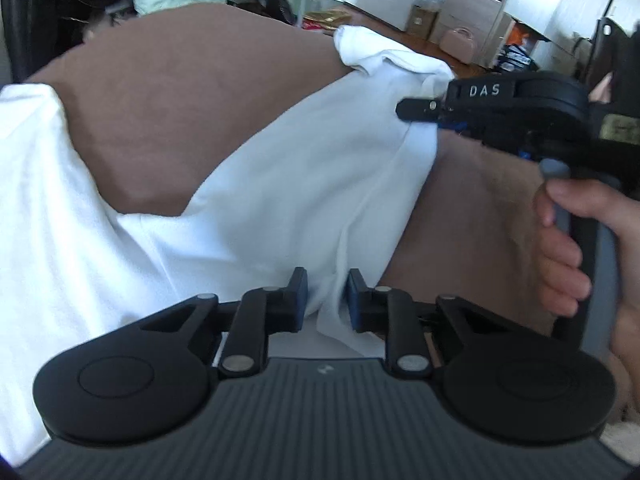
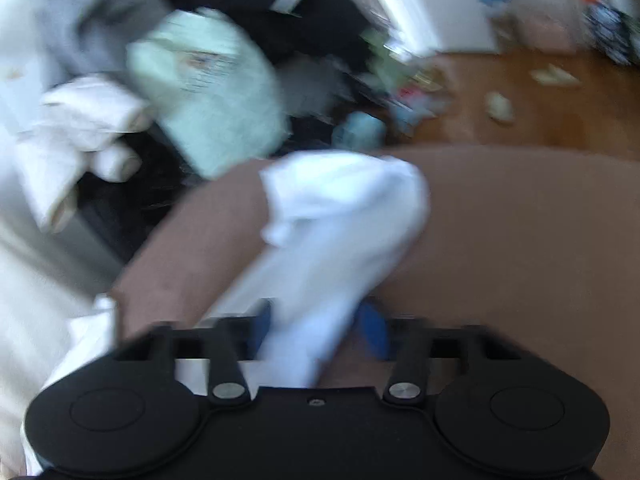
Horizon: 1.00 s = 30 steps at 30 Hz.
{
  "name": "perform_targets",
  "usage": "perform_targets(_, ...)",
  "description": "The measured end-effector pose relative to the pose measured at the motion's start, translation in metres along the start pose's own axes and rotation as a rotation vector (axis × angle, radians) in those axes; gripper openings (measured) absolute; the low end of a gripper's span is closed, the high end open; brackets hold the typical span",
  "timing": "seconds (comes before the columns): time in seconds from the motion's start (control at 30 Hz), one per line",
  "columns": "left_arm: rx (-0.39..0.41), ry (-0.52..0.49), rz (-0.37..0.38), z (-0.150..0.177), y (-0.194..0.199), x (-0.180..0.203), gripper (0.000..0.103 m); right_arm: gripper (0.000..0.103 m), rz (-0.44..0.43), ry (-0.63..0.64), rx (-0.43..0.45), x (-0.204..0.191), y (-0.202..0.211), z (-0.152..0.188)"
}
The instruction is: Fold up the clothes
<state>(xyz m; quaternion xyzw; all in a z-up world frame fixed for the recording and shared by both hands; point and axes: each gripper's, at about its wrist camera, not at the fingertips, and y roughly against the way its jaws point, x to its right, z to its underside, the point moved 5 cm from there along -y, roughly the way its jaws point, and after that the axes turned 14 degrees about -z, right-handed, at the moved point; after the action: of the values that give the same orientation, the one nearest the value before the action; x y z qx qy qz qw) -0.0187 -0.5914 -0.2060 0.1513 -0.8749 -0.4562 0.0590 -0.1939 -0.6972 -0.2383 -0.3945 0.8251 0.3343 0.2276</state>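
A white garment (image 1: 280,200) lies stretched across a brown surface (image 1: 180,92). My left gripper (image 1: 328,300) is shut on a bunched fold of the garment's near edge, its blue pads pressing the cloth. My right gripper (image 1: 420,110) reaches in from the right and is shut on the garment's far edge, with a crumpled end (image 1: 384,56) past it. In the blurred right wrist view my right gripper (image 2: 316,328) pinches a strip of the white garment (image 2: 340,208), which bunches ahead over the brown surface (image 2: 520,248).
A pile of pale clothes (image 2: 208,92) and dark items lies beyond the brown surface at left. A wooden floor (image 2: 540,104) with scattered bits lies ahead. Boxes and shelves (image 1: 472,0) stand at the room's far side.
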Motion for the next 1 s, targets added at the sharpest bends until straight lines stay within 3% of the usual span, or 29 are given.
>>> perform_targets(0.13,0.073,0.091,-0.016,-0.001,0.027,-0.011,0.017,0.008,-0.011,0.194,0.022,-0.034,0.008,0.0)
perform_targets(0.2,0.112,0.141,-0.043,0.005,0.05,-0.029,0.027,0.008,-0.06,0.188,0.033,-0.043,0.015,-0.003)
perform_targets(0.33,0.152,0.211,-0.166,0.023,0.091,-0.077,0.027,0.008,-0.167,0.219,0.015,-0.074,0.023,-0.004)
perform_targets(0.57,0.216,0.507,-0.255,0.09,0.173,-0.183,0.027,0.008,-0.473,0.392,-0.079,-0.19,0.04,0.016)
perform_targets(0.67,0.216,0.663,-0.281,0.119,0.201,-0.218,0.027,0.008,-0.635,0.465,-0.165,-0.243,0.05,0.041)
perform_targets(0.77,0.246,0.756,-0.319,0.147,0.22,-0.243,0.03,0.008,-0.751,0.541,-0.317,-0.297,0.047,0.081)
perform_targets(0.87,0.219,0.817,-0.386,0.178,0.227,-0.261,0.033,0.008,-0.783,0.582,-0.468,-0.318,0.037,0.115)
perform_targets(1.0,0.167,0.831,-0.376,0.209,0.215,-0.255,0.034,0.013,-0.796,0.553,-0.599,-0.317,0.026,0.142)
